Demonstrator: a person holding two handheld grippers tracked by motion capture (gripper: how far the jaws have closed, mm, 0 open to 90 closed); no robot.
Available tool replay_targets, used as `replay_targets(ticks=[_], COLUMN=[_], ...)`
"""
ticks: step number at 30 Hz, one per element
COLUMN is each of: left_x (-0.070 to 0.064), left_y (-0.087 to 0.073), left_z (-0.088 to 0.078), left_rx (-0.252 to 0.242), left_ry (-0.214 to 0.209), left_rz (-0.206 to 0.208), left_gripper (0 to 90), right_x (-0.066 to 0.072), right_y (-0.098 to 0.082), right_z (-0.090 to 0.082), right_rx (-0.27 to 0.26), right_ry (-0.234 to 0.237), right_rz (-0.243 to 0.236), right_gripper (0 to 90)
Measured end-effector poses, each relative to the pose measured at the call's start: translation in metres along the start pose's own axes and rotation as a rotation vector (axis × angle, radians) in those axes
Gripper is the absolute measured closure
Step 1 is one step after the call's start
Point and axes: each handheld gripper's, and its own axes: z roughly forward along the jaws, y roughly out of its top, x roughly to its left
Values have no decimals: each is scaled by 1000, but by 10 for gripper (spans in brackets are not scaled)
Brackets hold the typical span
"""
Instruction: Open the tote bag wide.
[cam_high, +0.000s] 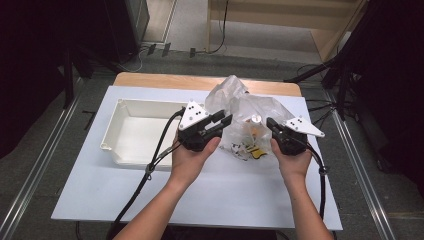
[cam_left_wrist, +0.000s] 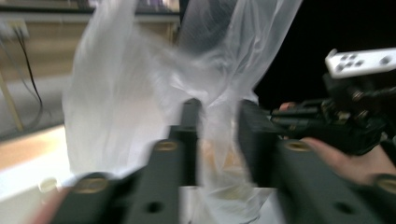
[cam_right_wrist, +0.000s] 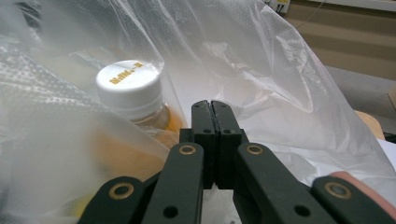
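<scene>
gold lettering on the white bottle cap (cam_right_wrist: 130, 83), illegible.

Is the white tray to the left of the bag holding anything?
No, in the high view the white tray shows a bare floor, and the bottle sits inside the plastic bag.

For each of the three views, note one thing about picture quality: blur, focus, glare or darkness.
High view: bright, even light on the white table, with dark surroundings at both sides. Left gripper view: motion blur smears the plastic bag and the left gripper. Right gripper view: sharp on the right gripper and the bottle's white cap; the nearest plastic is a hazy veil.
</scene>
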Motion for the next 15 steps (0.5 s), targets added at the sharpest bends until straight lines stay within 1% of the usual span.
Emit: replay_targets(ticks=[1, 2, 4, 5, 8, 10, 12, 13, 15], left_x=[2, 5, 11, 13, 20, 23, 25, 23, 18], left_y=[-2, -6, -17, -22, -42, -56, -66, -73, -83], left_z=[1, 3, 7, 8, 14, 16, 17, 17, 16], left_rx=[8, 17, 46, 59, 110, 135, 157, 168, 189], left_ry=[6, 11, 30, 34, 64, 75, 73, 73, 69], left_rz=[-10, -17, -41, -45, -67, -92, -117, -118, -101], left_gripper=[882, 900, 900, 900, 900, 900, 900, 900, 900], right_x=[-1, -2, -4, -6, -9, -11, -13, -13, -14], right_y=[0, 0, -1, -2, -6, -10, -13, -15, -19], right_z=[0, 1, 2, 4, 8, 11, 14, 15, 19], right_rx=[-1, 1, 12, 21, 45, 66, 77, 83, 98], right_ry=[-3, -2, -5, -4, -14, -21, -25, -26, -33], right_rz=[1, 5, 10, 13, 17, 32, 43, 48, 52], right_gripper=[900, 900, 900, 900, 900, 900, 900, 900, 900])
